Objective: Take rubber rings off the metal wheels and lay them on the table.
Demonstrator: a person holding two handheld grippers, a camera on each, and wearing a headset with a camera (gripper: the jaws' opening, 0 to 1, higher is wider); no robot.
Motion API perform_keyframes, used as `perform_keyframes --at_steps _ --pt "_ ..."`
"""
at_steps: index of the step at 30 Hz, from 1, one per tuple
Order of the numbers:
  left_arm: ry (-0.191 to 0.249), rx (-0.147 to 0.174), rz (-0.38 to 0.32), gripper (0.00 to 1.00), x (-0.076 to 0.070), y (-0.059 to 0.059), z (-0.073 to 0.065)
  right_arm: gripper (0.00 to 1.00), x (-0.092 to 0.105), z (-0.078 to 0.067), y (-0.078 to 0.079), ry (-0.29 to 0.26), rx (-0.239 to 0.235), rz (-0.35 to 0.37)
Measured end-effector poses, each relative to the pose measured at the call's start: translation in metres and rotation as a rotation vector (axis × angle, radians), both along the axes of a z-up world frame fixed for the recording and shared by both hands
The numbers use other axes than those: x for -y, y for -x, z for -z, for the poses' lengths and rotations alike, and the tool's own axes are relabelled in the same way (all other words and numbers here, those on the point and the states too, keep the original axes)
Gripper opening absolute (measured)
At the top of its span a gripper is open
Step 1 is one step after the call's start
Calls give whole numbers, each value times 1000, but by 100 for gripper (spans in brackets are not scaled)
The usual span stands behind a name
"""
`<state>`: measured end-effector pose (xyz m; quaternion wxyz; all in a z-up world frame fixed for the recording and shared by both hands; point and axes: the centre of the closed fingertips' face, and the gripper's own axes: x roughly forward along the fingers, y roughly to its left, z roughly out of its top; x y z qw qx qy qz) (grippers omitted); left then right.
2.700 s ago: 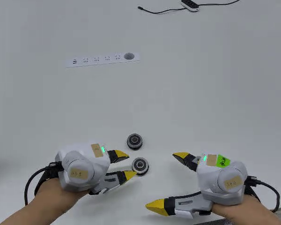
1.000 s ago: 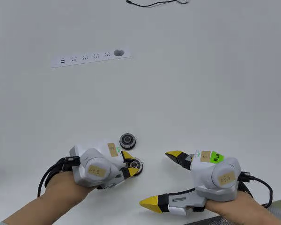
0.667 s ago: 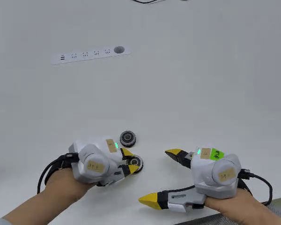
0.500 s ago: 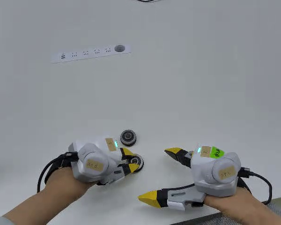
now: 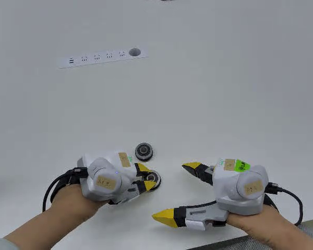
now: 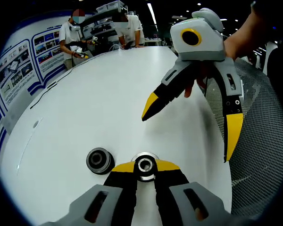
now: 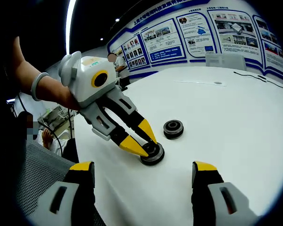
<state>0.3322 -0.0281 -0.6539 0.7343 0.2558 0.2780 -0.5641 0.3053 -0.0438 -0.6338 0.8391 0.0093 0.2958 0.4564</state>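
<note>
On the white desk (image 5: 224, 104) two metal wheels are sitting close together, each lying flat and wearing its dark rubber ring. The left tongs (image 5: 147, 176) are gripping the near wheel (image 5: 153, 179): in the left gripper view the two yellow tips are pressing against opposite sides of its rim, with the shiny hub showing between them. In the right gripper view the rubber ring (image 7: 158, 157) is showing as a black band around that wheel, which is resting on the desk while the tips are pinching it. The far wheel (image 5: 143, 151) is lying just beyond the left tongs, apart from them and from the near wheel, with nothing touching it. The right tongs (image 5: 177, 191) are hanging wide open to the right of the near wheel, their jaws spread well apart and holding nothing; the upper tip is pointing toward the gripped wheel without reaching it, and the lower tip is hovering near the desk's front edge. A white power strip (image 5: 101, 56) is lying far back on the desk, well apart from the wheels and both tongs.
</note>
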Motion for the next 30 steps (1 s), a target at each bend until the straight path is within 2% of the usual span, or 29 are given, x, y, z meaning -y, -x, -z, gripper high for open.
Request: perform_keyframes --at_steps 10,12,22,30 --pt "1 1 1 14 1 -1 0 84 -8 -5 -6 -54 -39 7" --pt "2 2 2 14 1 -1 0 83 -11 -7 -6 -93 -74 19" --pt "5 1 6 14 0 -1 1 82 -19 -9 -8 -182 -171 42" --pt "7 1 5 14 -1 -1 1 81 -23 -11 -11 -221 -218 48"
